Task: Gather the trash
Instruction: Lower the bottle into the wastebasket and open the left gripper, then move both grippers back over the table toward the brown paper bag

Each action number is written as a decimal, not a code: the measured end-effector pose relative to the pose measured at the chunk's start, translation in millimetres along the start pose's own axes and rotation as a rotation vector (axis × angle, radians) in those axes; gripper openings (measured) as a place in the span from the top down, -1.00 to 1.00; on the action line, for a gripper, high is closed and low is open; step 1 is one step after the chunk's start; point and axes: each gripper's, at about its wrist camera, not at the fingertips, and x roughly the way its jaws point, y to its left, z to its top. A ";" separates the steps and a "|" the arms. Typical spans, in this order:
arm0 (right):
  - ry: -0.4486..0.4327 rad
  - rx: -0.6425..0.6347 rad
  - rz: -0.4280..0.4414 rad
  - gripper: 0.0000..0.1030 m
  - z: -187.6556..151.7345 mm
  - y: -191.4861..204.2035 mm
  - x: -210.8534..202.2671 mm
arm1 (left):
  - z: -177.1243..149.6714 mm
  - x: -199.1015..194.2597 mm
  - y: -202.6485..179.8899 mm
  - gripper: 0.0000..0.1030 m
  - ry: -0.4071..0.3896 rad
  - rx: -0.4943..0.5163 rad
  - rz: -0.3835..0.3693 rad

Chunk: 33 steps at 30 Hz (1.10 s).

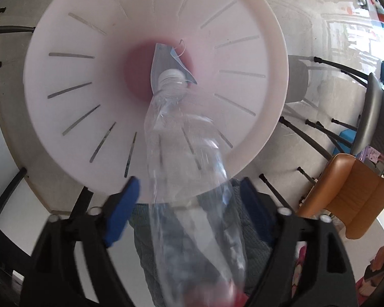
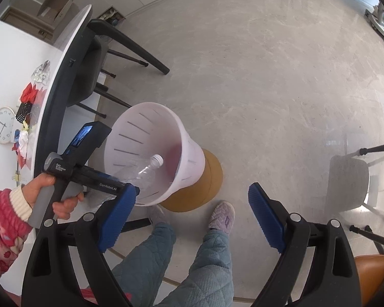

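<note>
Your left gripper (image 1: 189,192) is spread, pads clear of the bottle (image 1: 184,153) tipping cap-first into the bin (image 1: 268,117). Your right gripper (image 2: 192,215) is wide apart, empty.

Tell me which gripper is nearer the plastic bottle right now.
Left. The left gripper straddles the plastic bottle with open jaws, aimed into the white bin. The right gripper is open and empty, off to the side above the floor.
</note>
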 end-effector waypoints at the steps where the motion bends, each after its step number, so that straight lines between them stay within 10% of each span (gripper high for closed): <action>1: 0.000 0.007 0.000 -0.73 -1.0 -2.0 -0.3 | -0.1 -1.4 -0.9 -0.63 -0.005 0.002 0.004; 9: -0.014 -0.015 0.018 -0.73 5.3 12.2 -3.7 | -23.3 -41.5 -2.9 -0.66 -0.121 -0.015 -0.024; 18: -0.108 -0.180 0.066 -0.95 33.8 98.3 -40.8 | -163.0 -167.7 10.3 -0.66 -0.468 -0.048 -0.098; 33: -0.175 -0.634 0.244 -0.95 32.6 375.7 -58.9 | -380.6 -276.6 226.7 -0.85 -0.942 -0.589 0.044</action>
